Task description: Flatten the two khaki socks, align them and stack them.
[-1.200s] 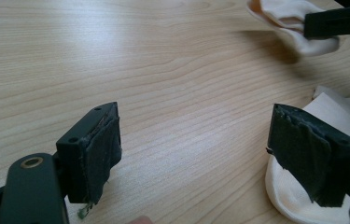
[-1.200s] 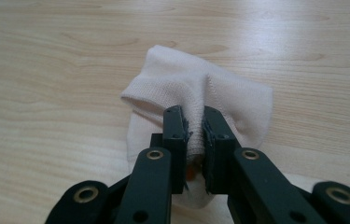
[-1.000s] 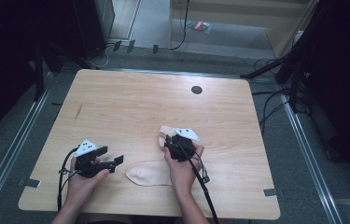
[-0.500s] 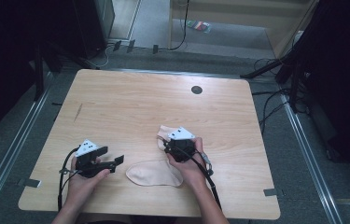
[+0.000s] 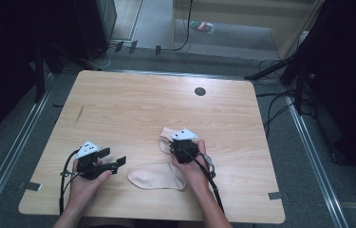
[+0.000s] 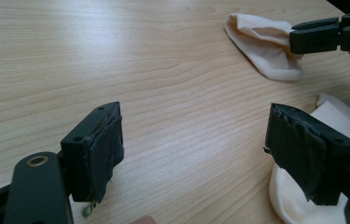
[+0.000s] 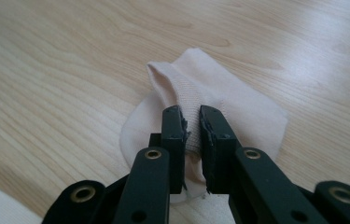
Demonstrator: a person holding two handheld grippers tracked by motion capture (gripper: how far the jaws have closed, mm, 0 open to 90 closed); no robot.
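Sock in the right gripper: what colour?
Pale peach-beige sock, plain, no pattern; clearest in the right gripper view.

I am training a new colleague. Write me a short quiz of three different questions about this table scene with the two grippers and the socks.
1. True or false: the right gripper is shut on a fold of the far sock.
2. Multiple choice: how do the jaws of the left gripper stand? A) closed on a sock B) wide open over bare table C) closed on a cable
3. Fill in: the near sock lies flat on the table between the person's two ____.

Key
1. True; the jaws pinch raised cloth.
2. B.
3. Hands; the left hand and the right hand.
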